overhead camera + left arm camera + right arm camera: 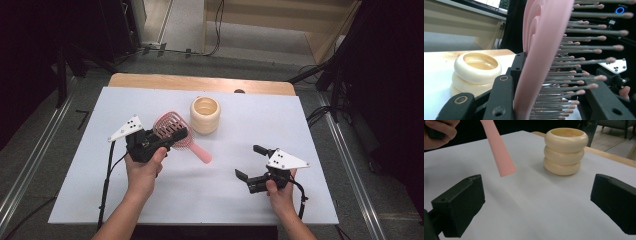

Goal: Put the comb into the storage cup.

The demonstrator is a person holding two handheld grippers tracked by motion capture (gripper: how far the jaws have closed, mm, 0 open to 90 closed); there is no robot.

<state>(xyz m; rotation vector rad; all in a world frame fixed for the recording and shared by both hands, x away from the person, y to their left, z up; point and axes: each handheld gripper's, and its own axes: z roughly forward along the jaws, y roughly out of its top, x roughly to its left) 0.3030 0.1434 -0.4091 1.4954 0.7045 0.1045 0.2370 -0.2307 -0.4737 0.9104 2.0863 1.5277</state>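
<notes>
A pink hairbrush [170, 127] hangs just above the white table, its handle slanting down to the right. My left gripper [174, 136] is shut on its head. In the left gripper view the black jaws clamp the brush [541, 37] across its back and its grey bristles. A cream ribbed cup [205, 115] stands upright right behind the brush. My right gripper [250, 161] hovers low over the table at the front right, open with nothing between its jaws. In the right gripper view the handle tip [499, 152] hangs ahead on the left and the cup [565, 151] stands ahead on the right.
White sheet [200, 200] covers the table, with a bare wooden strip [200, 82] along the far edge. Metal rails and cables run along the floor on both sides. The right gripper [614, 72] also appears past the bristles in the left gripper view.
</notes>
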